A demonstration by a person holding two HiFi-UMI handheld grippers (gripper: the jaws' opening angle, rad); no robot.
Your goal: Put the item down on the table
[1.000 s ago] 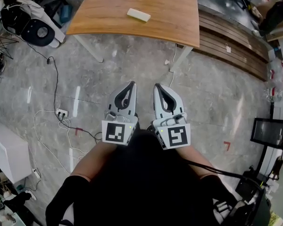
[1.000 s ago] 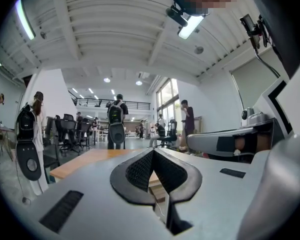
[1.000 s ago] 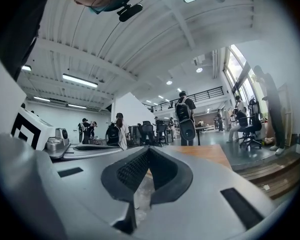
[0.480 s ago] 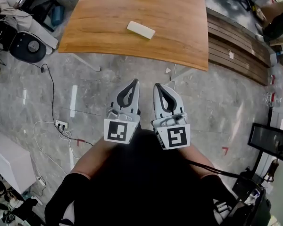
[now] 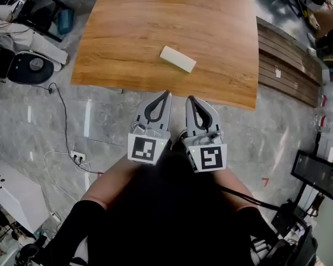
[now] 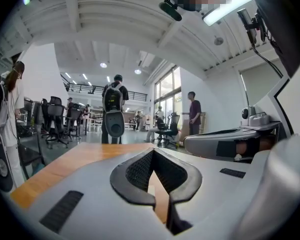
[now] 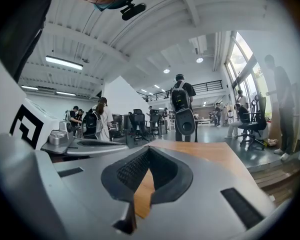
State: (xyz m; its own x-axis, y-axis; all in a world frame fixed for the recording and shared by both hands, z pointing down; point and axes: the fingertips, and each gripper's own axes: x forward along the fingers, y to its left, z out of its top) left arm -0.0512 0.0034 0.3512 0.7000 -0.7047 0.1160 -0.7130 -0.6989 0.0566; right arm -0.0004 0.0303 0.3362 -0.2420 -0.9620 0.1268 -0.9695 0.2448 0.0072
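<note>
A pale rectangular block [image 5: 177,59] lies flat on the wooden table [image 5: 155,15], a little back from its near edge. My left gripper [image 5: 167,92] and right gripper [image 5: 190,98] are held side by side just short of that edge, tips pointing at the table. Both are shut with nothing between the jaws. In the left gripper view the closed left gripper [image 6: 153,151] looks across the tabletop [image 6: 75,159]. The right gripper view shows the right gripper [image 7: 149,148] closed as well, with the tabletop [image 7: 210,154] beyond it.
A low slatted wooden platform [image 5: 288,65] runs along the table's right side. Cables and a power strip [image 5: 76,155] lie on the stone floor at left, near a white box [image 5: 11,193]. A dark screen [image 5: 319,173] stands at right. A person with a backpack [image 6: 113,109] stands beyond the table.
The table has come nearer in the head view, and both grippers have moved forward up to its near edge. Both stay shut, and the block lies where it was.
</note>
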